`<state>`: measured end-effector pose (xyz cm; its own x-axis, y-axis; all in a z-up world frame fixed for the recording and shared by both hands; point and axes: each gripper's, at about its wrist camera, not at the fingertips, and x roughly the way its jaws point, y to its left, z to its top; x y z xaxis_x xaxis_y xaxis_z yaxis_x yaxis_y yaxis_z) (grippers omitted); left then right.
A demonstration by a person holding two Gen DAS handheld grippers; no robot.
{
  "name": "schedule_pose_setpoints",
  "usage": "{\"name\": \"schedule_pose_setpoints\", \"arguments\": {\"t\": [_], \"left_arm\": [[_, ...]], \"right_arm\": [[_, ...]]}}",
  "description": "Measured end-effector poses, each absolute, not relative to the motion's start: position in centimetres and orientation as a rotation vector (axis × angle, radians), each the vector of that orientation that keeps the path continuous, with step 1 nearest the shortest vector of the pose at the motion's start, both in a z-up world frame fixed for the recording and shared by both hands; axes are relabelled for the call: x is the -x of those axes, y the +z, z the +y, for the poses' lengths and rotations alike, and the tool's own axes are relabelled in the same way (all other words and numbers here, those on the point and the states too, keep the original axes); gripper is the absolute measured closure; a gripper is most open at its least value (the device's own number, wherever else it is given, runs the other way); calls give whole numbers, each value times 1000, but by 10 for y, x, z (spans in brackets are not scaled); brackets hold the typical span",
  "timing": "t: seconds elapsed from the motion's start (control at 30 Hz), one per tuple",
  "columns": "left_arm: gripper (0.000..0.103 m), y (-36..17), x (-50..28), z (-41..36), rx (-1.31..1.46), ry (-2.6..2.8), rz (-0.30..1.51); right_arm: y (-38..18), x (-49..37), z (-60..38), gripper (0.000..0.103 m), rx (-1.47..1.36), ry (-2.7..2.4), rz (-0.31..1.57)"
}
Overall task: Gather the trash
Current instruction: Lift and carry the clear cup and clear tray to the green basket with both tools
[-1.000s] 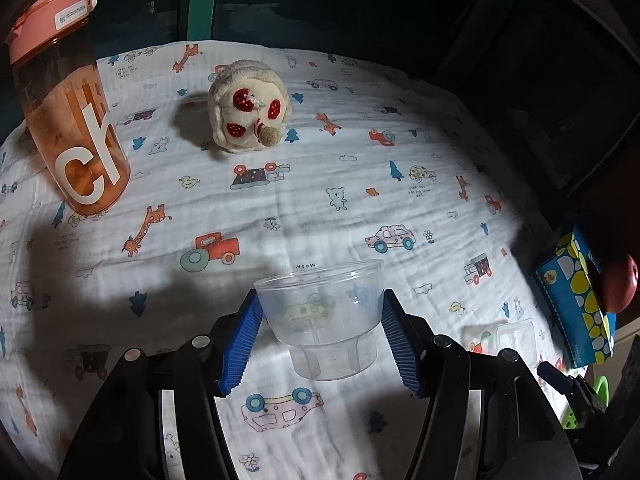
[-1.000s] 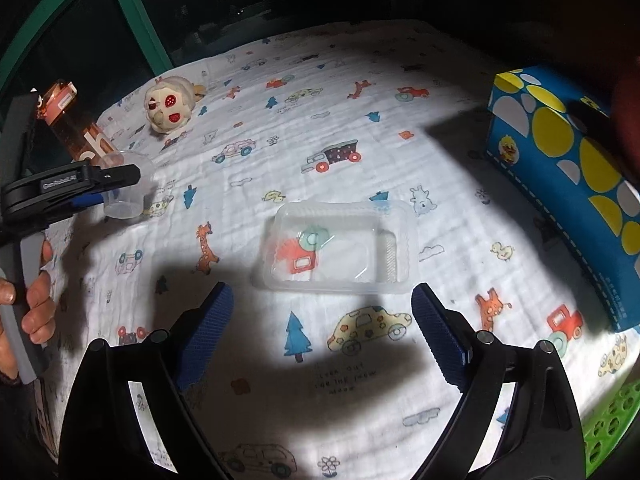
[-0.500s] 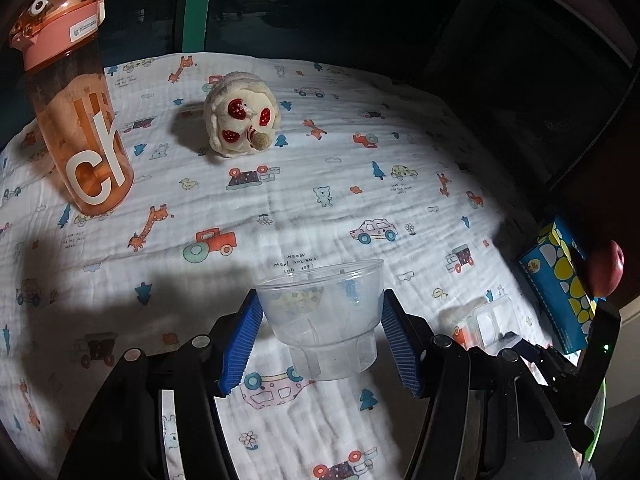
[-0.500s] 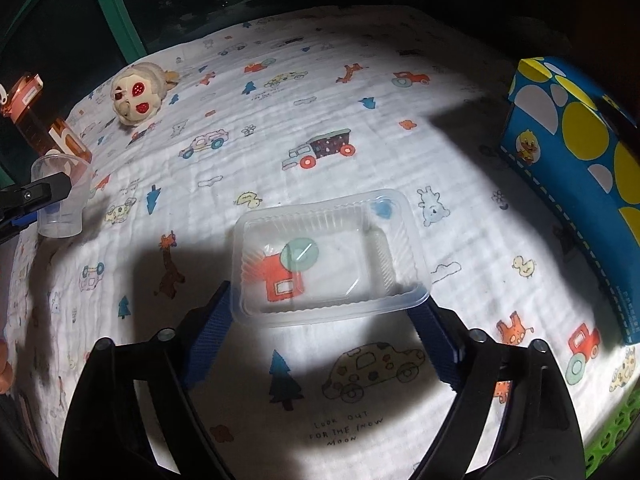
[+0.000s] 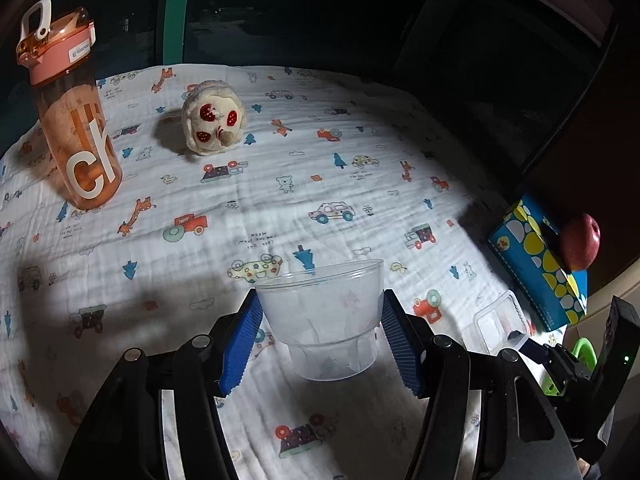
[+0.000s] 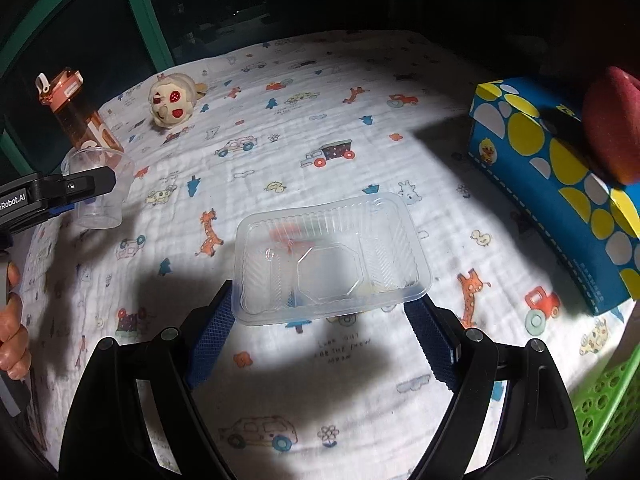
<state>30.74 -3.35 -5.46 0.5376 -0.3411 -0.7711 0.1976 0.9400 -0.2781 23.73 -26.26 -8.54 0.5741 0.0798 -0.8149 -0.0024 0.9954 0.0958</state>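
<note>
Gripping a clear plastic cup (image 5: pixel 322 320), the left gripper (image 5: pixel 322 338) hovers at nine o'clock of the right gripper (image 6: pixel 320 336), whose jaws have just closed onto a clear plastic tray (image 6: pixel 332 256).

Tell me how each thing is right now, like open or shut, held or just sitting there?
Left gripper: shut on the plastic cup, lifted.
Right gripper: shut on the clear tray, lifted and empty.
Orange bottle: upright, lid closed.
Plush toy: lying on the blanket.
Apple: resting on the blue box.
</note>
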Motion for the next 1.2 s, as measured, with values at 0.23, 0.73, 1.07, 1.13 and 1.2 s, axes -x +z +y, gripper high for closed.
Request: {"name": "schedule_pose_setpoints", "arguments": {"t": [0.23, 0.73, 1.07, 1.13, 1.2], "left_arm": [[45, -35, -274, -55, 153, -375, 922], [45, -9, -199, -130, 90, -541, 883], [45, -2, -155, -191, 25, -658, 869], [45, -1, -149, -205, 12, -685, 868], [45, 0, -143, -217, 0, -707, 869]], "right_arm": [[-65, -195, -270, 20, -87, 35, 923], [-37, -102, -324, 20, -140, -62, 866], [-29, -45, -369, 20, -177, -166, 836], [-28, -35, -379, 20, -186, -188, 832], [-28, -26, -388, 20, -196, -212, 826]]}}
